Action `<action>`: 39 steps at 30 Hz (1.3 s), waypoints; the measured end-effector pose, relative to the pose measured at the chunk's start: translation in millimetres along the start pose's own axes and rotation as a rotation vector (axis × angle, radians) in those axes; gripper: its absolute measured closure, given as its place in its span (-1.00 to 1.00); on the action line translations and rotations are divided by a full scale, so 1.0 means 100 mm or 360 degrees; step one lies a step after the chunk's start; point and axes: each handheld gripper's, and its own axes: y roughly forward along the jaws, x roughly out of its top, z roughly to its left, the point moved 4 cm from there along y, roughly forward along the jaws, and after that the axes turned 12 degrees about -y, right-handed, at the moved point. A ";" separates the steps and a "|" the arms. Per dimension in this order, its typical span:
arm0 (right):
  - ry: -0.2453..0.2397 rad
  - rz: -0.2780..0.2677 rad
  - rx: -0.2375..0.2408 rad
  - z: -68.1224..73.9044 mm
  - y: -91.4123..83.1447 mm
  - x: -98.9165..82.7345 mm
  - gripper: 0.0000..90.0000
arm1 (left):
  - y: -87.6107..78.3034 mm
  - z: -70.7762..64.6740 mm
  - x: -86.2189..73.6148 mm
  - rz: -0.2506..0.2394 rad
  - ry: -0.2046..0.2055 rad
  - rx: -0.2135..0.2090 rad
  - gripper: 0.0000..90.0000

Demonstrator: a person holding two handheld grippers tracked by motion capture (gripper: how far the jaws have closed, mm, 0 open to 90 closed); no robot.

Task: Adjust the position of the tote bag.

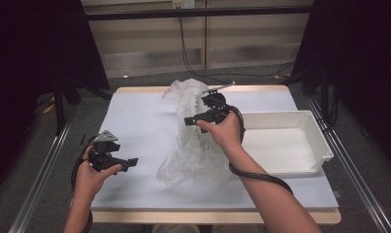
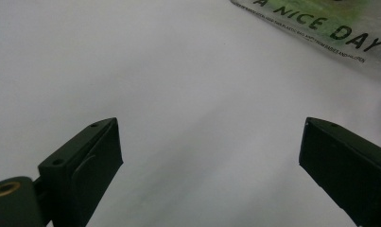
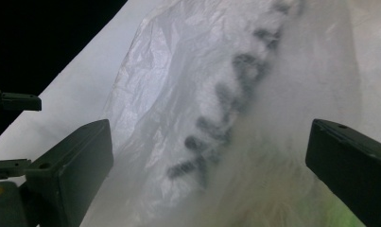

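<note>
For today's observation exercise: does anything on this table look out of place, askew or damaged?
The thin plastic bag lies crumpled and heaped in the middle of the table, not flat. The white tray sits square at the right. Both the left tool and the right tool are open. No spill or tear is visible.

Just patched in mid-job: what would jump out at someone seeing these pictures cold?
First, the crumpled translucent plastic bag heaped in the middle of the white table, with the right gripper hovering over it, jaws open. Next, the empty white tray at the table's right side. The left gripper hangs open above bare table, left of the bag.
</note>
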 end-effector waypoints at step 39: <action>-0.0182 0.0060 0.0206 0.12 0.05 -0.03 1.00 | 0.04 -0.03 0.00 0.0006 -0.0022 -0.0003 -0.84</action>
